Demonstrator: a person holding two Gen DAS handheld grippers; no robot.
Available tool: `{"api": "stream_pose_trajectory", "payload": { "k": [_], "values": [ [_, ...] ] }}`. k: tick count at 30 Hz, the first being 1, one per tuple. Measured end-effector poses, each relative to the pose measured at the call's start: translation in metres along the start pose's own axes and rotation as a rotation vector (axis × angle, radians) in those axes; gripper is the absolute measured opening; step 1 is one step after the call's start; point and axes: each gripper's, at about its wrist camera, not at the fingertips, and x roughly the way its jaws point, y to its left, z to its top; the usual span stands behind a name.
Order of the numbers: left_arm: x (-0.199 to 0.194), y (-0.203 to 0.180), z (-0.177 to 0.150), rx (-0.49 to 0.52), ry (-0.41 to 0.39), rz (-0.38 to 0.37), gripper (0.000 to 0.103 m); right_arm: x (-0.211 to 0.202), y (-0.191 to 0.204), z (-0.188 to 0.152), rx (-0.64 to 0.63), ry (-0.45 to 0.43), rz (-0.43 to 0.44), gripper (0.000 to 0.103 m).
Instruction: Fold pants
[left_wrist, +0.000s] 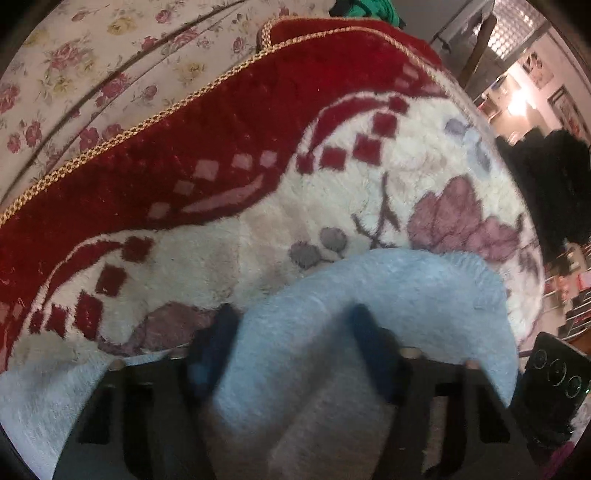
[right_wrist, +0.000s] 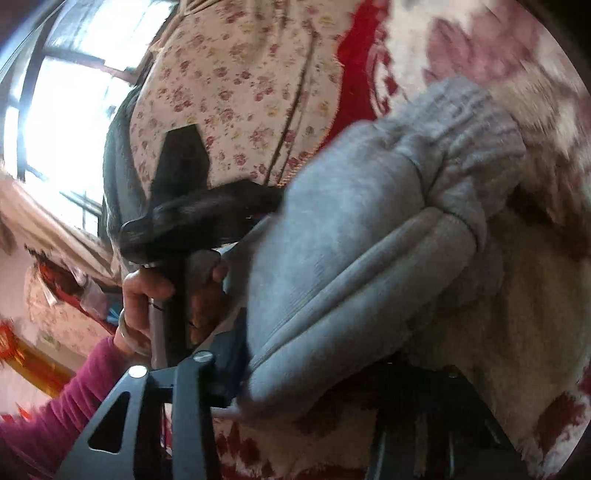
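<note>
The left gripper (left_wrist: 291, 332) is clamping a thick bunch of the grey fleece pants (left_wrist: 369, 314), which are filling the lower middle of the left wrist frame and bulging out between its dark fingers (left_wrist: 218, 332). In the right wrist view the pants (right_wrist: 369, 229) are crossing the centre, ribbed cuff toward the upper right. The right gripper (right_wrist: 295, 384) is reaching under the fabric at the bottom of that frame; whether it is gripping or released, I cannot tell. Holding the garment at two places probably serves to carry one part over another for a fold.

Underneath is lying a plush red-and-cream blanket (left_wrist: 229, 155) with gold cord edging, and a floral sheet (left_wrist: 92, 66) is showing at upper left. A bright window (right_wrist: 62, 103) is glowing at the right view's left.
</note>
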Motion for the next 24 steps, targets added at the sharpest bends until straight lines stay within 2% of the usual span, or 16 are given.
{"api": "stream_pose_trajectory", "payload": {
  "k": [1, 4, 10, 15, 17, 21, 24],
  "values": [
    [-0.003, 0.002, 0.0, -0.013, -0.006, -0.008, 0.042, -0.001, 0.004, 0.002, -0.014, -0.002, -0.003, 0.041],
    [-0.013, 0.008, -0.002, -0.051, -0.021, -0.043, 0.036, -0.005, 0.017, 0.007, -0.059, -0.016, -0.005, 0.038],
    [-0.049, 0.003, -0.003, -0.067, -0.099, -0.071, 0.035, -0.015, 0.058, 0.018, -0.169, -0.051, -0.012, 0.036],
    [-0.108, 0.008, -0.006, -0.097, -0.211, -0.1, 0.034, -0.025, 0.114, 0.025, -0.326, -0.083, -0.027, 0.036],
    [-0.135, 0.013, -0.012, -0.104, -0.261, -0.098, 0.029, -0.025, 0.143, 0.026, -0.401, -0.092, -0.031, 0.036],
    [-0.195, 0.032, -0.036, -0.138, -0.364, -0.107, 0.028, -0.016, 0.196, 0.023, -0.535, -0.092, -0.021, 0.036],
    [-0.236, 0.054, -0.064, -0.175, -0.436, -0.073, 0.028, -0.001, 0.24, 0.011, -0.634, -0.076, 0.002, 0.036]
  ]
}}
